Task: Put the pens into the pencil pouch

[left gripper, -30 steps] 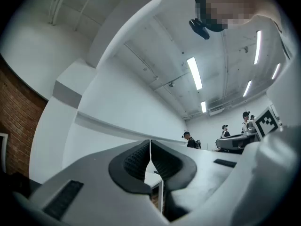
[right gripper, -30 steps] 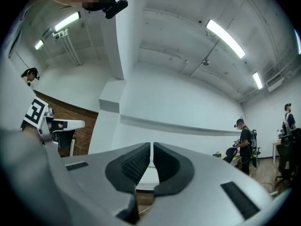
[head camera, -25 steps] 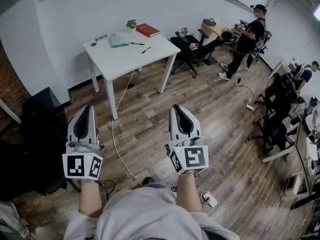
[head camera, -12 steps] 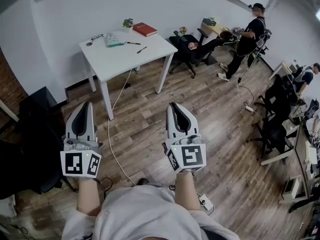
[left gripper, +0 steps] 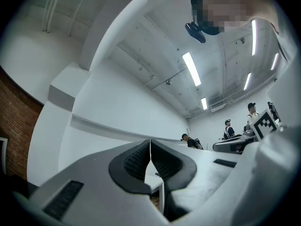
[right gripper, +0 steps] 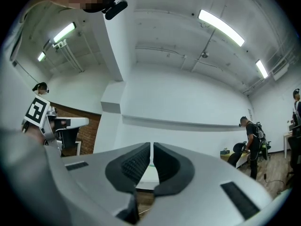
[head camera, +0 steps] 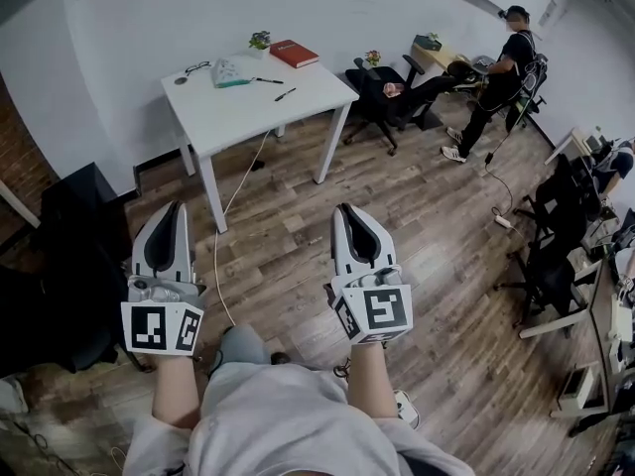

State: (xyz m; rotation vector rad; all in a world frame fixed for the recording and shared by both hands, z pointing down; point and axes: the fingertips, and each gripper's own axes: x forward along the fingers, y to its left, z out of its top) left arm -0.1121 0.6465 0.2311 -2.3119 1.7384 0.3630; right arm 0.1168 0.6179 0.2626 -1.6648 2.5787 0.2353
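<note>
Head view shows the pens [head camera: 286,94] beside the pencil pouch [head camera: 231,72] on a white table [head camera: 248,122] well ahead, while my left gripper [head camera: 171,212] and right gripper [head camera: 349,216] are both closed on nothing; I judge the pens light, stiff and slippery, best pinched mid-barrel.

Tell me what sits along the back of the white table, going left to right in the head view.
glasses → pouch → plant → red book

matt table [head camera: 238,112] & wood-plank floor [head camera: 427,226]
</note>
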